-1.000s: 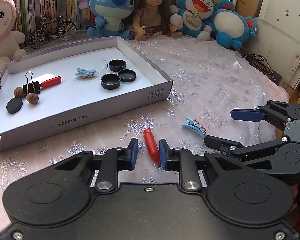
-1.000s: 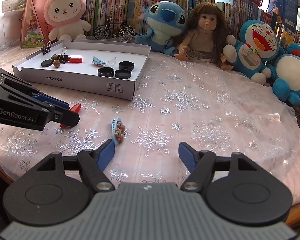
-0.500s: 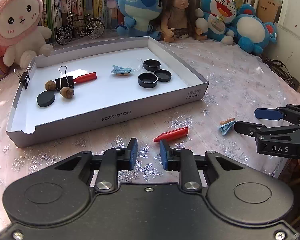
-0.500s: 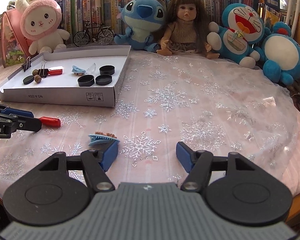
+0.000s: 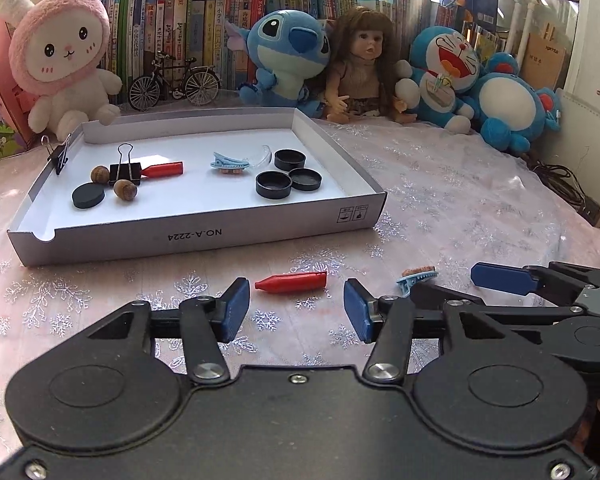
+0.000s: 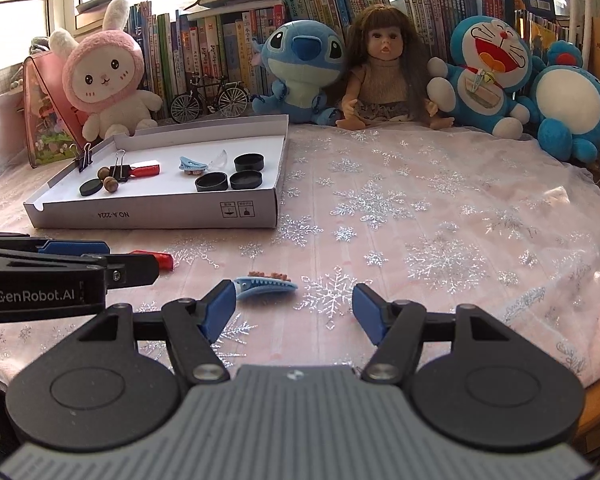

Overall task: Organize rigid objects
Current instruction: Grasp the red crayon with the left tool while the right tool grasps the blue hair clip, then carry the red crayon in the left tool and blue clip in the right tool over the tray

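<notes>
With both jaws spread and empty, my left gripper frames the red cap at twelve o'clock, my right gripper the blue clip at eleven, ready for grabbing.

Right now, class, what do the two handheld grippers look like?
Left gripper: black body, round black discs, silver screws, blue fingertips, white "GenRobot.AI" lettering on its side. Right gripper: ribbed grey body, black linkages, blue fingertips. No cables visible.
</notes>
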Demonstrator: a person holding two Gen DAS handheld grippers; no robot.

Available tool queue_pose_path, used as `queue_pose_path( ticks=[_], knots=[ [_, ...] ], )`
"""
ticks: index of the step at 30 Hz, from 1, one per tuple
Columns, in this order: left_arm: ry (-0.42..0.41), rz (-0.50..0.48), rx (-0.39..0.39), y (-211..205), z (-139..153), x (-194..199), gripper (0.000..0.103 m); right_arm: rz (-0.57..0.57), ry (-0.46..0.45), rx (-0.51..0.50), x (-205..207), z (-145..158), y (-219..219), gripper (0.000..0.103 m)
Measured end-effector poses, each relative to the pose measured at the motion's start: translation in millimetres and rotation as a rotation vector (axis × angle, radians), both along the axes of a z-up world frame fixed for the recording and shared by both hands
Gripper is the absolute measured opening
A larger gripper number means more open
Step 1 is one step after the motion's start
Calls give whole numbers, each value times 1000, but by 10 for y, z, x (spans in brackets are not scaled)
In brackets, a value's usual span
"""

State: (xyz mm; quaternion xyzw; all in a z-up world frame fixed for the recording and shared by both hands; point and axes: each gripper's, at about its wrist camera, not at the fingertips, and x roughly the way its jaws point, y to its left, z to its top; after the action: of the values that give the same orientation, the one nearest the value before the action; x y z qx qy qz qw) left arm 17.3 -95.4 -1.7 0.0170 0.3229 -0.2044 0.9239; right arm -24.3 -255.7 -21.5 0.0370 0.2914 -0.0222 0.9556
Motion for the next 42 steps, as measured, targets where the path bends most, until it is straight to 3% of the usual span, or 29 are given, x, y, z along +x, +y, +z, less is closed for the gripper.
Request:
queue_pose_path(
  ticks=[10, 14, 31, 35, 37, 42],
  knots=[
    [-16, 92, -9, -150, -107, 74, 52, -32, -9, -3, -33, -36, -55, 72],
    [-28, 102, -7, -168, -133, 79, 43, -30, -15, 6, -35, -38, -44, 72],
    [-52, 128, 27, 44, -68, 62, 43, 4, -17, -30, 119, -70, 158, 72],
    [-37, 132, 24, 80, -72, 67, 43, 6, -14, -35, 141, -75, 180, 59],
    [-34, 134, 24, 96, -70, 69, 43, 7, -12, -39, 146, -72, 197, 45],
    [-38, 137, 24, 136, -24, 69, 43, 14, -14, -37, 150, -40, 218, 44]
  ],
)
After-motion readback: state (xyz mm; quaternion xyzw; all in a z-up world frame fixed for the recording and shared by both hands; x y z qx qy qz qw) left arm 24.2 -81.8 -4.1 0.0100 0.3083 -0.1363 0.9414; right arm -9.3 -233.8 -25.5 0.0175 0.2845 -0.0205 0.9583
